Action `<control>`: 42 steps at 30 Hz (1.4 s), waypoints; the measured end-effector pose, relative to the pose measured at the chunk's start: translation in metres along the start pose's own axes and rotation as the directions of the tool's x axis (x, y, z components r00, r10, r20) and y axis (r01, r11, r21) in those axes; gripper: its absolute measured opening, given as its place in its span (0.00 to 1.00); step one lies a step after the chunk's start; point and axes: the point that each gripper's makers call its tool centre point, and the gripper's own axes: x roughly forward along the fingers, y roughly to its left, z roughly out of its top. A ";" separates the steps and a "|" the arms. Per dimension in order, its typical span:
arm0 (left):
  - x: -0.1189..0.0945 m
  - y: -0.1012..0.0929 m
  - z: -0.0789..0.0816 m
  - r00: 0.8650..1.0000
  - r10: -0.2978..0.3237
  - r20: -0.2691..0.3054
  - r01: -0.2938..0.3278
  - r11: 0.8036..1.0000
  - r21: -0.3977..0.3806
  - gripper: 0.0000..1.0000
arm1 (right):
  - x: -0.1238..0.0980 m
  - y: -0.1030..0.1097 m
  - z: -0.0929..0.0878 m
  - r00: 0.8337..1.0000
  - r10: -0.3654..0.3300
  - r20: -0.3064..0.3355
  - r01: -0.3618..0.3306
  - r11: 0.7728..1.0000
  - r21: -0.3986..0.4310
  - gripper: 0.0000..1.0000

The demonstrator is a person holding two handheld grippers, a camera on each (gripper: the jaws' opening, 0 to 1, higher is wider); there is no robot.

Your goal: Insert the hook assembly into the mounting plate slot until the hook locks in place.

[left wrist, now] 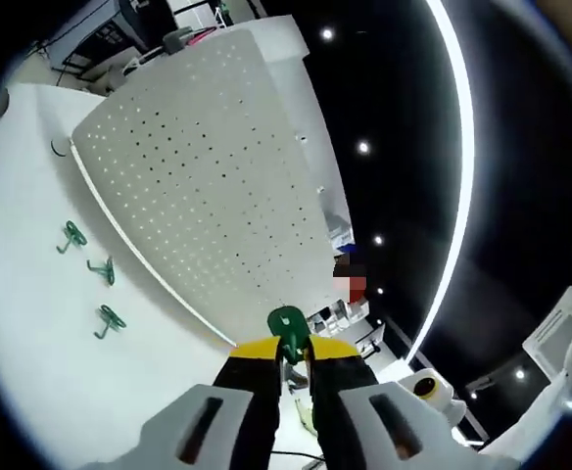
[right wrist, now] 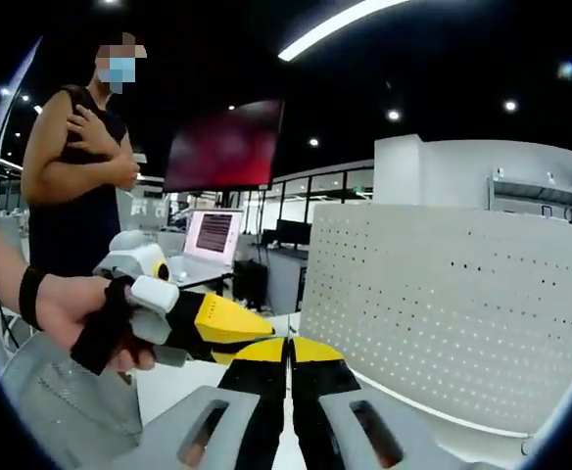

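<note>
A white perforated mounting plate stands tilted on a white table. In the left gripper view my left gripper rises from the bottom, its yellow-tipped jaws shut on a green hook that pokes out above the tips, just off the plate's near corner. Three more green hooks lie on the table to the left of the plate. In the right gripper view my right gripper is shut with nothing seen between its jaws. The plate stands to its right, and a hand holds the left gripper just to its left.
A person stands at the left in the right gripper view, behind the hand. An open laptop and a large dark red screen sit behind. A small metal hook lies by the plate's far corner.
</note>
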 end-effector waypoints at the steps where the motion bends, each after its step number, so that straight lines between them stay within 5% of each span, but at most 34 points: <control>1: 0.000 0.000 0.000 1.000 -0.003 0.004 0.003 1.000 -0.009 0.09 | 0.000 0.000 0.001 1.000 0.001 0.003 -0.001 1.000 0.000 0.00; 8: -0.002 0.001 0.005 0.999 -0.016 0.030 0.018 0.997 -0.078 0.05 | 0.005 0.003 0.002 1.000 0.004 0.025 -0.003 1.000 -0.031 0.00; 19: -0.004 0.000 0.018 0.997 -0.021 0.070 0.027 0.997 -0.077 0.04 | 0.012 0.007 0.004 0.999 0.006 0.045 -0.004 0.999 -0.054 0.00; 23: -0.007 -0.004 0.032 0.993 -0.018 0.116 0.023 0.999 -0.042 0.03 | 0.017 0.013 0.012 0.998 0.029 0.049 -0.025 0.997 -0.078 0.00; 34: -0.017 -0.012 0.043 0.993 -0.023 0.114 0.015 0.998 0.067 0.03 | 0.026 0.023 0.021 0.998 0.029 0.056 -0.022 0.992 -0.125 0.00; 37: -0.020 -0.016 0.045 0.993 -0.024 0.119 0.004 0.986 0.168 0.04 | 0.027 0.021 0.026 0.998 -0.021 0.057 0.031 0.985 -0.168 0.00; 42: -0.023 -0.019 0.044 0.995 -0.023 0.098 0.008 0.988 0.153 0.06 | 0.030 0.026 0.035 0.996 -0.003 0.088 0.019 0.983 -0.184 0.00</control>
